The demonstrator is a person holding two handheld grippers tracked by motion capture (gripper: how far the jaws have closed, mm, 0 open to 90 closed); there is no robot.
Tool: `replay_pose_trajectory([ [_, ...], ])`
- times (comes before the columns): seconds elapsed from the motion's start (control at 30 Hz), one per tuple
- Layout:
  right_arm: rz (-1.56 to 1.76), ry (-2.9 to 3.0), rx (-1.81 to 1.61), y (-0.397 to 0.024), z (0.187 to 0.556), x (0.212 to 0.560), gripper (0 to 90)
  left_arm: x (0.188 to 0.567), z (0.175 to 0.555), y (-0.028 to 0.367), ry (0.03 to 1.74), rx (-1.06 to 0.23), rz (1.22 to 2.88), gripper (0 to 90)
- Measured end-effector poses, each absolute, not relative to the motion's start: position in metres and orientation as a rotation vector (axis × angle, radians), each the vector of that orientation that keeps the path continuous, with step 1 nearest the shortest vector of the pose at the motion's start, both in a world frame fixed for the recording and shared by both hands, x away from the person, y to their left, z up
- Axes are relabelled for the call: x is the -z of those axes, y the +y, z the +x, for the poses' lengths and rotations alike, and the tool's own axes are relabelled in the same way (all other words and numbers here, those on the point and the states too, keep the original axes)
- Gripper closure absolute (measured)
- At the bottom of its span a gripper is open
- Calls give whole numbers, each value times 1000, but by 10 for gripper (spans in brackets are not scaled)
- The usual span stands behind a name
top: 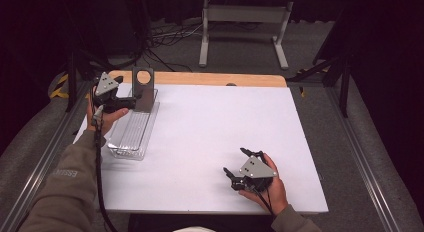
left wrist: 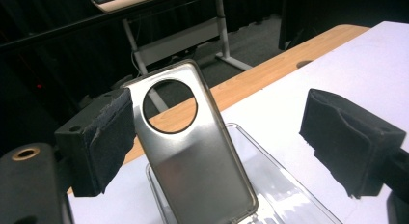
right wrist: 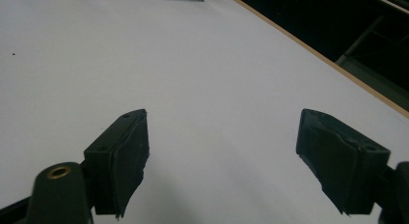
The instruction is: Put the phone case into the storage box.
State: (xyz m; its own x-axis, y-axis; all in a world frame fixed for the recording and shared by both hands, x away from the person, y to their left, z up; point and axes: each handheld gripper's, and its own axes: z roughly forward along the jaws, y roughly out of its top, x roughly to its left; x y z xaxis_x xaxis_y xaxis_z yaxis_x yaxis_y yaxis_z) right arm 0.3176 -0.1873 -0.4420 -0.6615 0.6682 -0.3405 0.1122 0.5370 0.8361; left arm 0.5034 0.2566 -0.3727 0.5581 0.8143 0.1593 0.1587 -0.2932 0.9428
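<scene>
Upper left of frame: L tongs (top: 131, 98) spread, one pad touching a phone case (left wrist: 193, 151) standing upright in clear tray (top: 131, 137). Looks like release step; next, withdraw w/o tipping it. R tongs (top: 237, 162) spread, idle on surface (top: 210, 122).

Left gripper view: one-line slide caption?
Left tool open around a phone case standing upright in a clear tray; one pad beside its edge, the other apart.

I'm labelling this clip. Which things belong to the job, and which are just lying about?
In the job:
- phone case, upright in the tray
- clear tray
- left gripper, open around the case

Lying about:
- right gripper, open, idle on the table
- metal stand on the floor behind
</scene>
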Motion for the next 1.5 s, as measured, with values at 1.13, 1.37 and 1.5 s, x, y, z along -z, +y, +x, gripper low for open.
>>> replay_pose_trajectory([
  [1.13, 617, 2118, -1104, -188, 314, 441, 195, 372, 457, 245, 673, -796, 1751, 87],
  [1.37, 614, 2117, -1108, -189, 314, 440, 193, 370, 448, 240, 638, -789, 1757, 81],
  [1.5, 607, 2117, -1118, -189, 313, 440, 193, 370, 443, 236, 637, -788, 1752, 77],
])
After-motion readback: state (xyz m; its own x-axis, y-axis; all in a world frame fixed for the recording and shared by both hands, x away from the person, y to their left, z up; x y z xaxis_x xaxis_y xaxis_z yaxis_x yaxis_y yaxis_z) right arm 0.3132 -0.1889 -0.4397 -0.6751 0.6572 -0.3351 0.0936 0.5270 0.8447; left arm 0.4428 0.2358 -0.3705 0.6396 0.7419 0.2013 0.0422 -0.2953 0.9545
